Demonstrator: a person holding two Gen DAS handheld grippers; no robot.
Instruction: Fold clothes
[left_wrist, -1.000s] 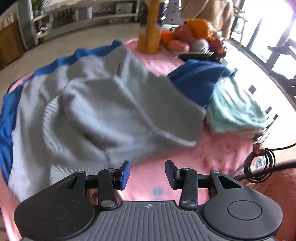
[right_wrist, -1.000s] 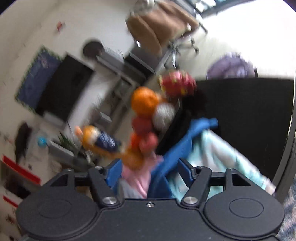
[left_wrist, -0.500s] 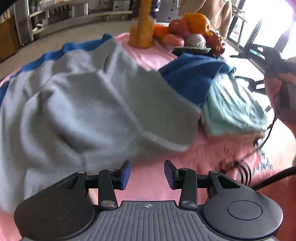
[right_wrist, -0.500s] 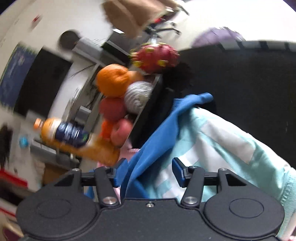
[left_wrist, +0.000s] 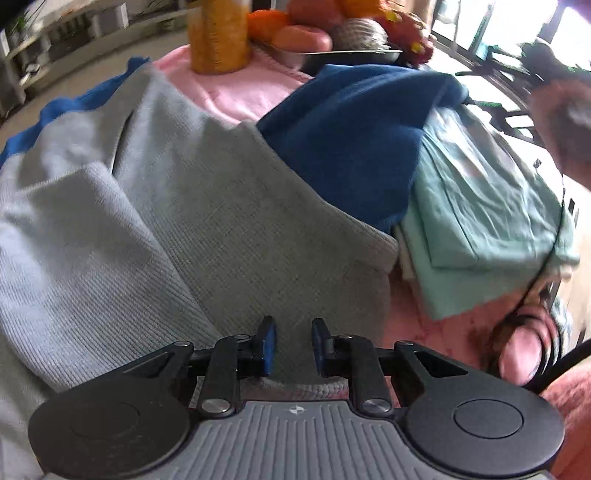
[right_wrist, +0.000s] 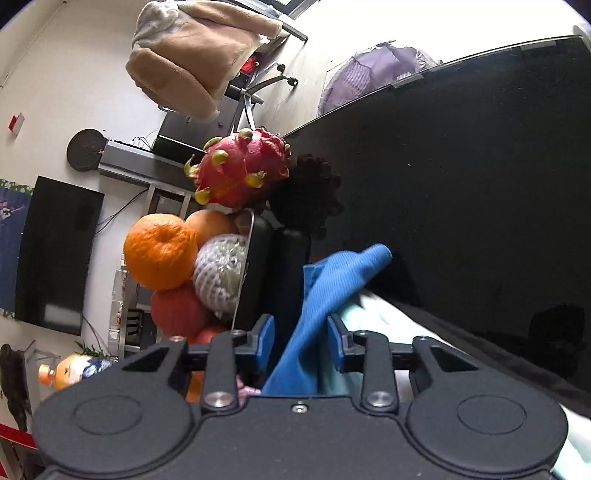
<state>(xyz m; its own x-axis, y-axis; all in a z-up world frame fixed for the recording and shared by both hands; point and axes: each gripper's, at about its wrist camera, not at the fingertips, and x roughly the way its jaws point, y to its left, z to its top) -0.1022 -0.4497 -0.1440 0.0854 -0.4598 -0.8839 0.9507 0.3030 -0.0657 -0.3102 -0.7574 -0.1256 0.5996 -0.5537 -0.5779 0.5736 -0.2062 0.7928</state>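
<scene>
Grey garment (left_wrist: 229, 229) lies beneath the parted left tongs (left_wrist: 293, 345).

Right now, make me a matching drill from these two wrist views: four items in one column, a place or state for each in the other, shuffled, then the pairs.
Items
1. grey sweater
2. dark blue garment
3. mint-green garment
4. dragon fruit

Places or states
A. on top of the fruit pile in the tray
B. folded, at the right edge of the pink cloth
C. spread out, its hem between the left gripper's open fingers
D. lying partly over the mint-green one

Pairs: 1-C, 2-D, 3-B, 4-A
</scene>
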